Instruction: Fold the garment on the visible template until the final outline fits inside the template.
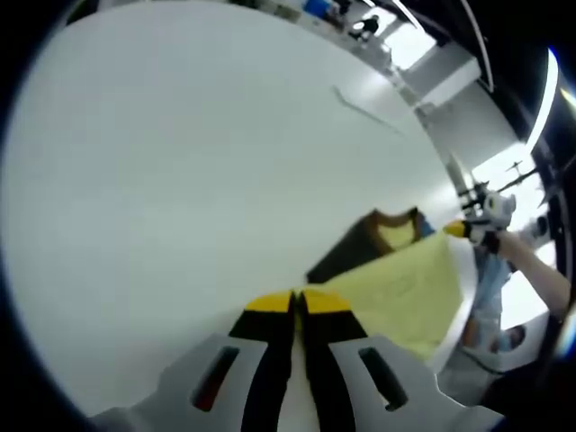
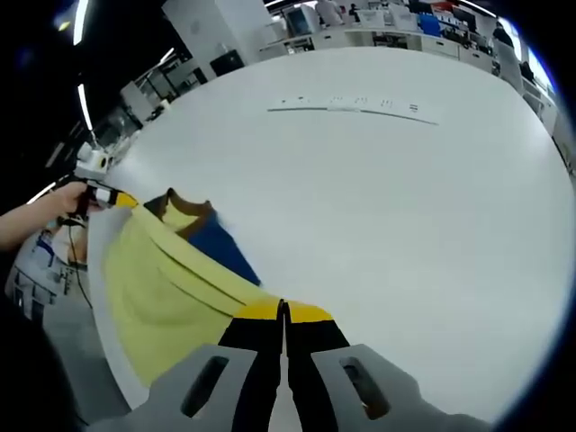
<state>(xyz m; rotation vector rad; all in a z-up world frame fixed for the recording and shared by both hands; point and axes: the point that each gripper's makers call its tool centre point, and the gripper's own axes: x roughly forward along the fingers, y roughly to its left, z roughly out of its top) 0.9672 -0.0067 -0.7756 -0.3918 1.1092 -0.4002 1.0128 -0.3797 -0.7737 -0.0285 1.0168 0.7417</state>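
Stretching between the two grippers, the garment (image 1: 405,292) hangs as a yellow sheet at the table (image 1: 180,180) edge, a darker part with a collar showing behind it. It seems held taut by two corners so it can be spread flat before folding; no template outline can be made out on the white top.

In the left gripper view the left gripper (image 1: 298,304) sits at lower centre, jaws pressed together on the yellow edge, the cloth running off to the right toward the other gripper at right. In the right gripper view the right gripper (image 2: 283,310) likewise pinches the garment, which spreads to the lower left.
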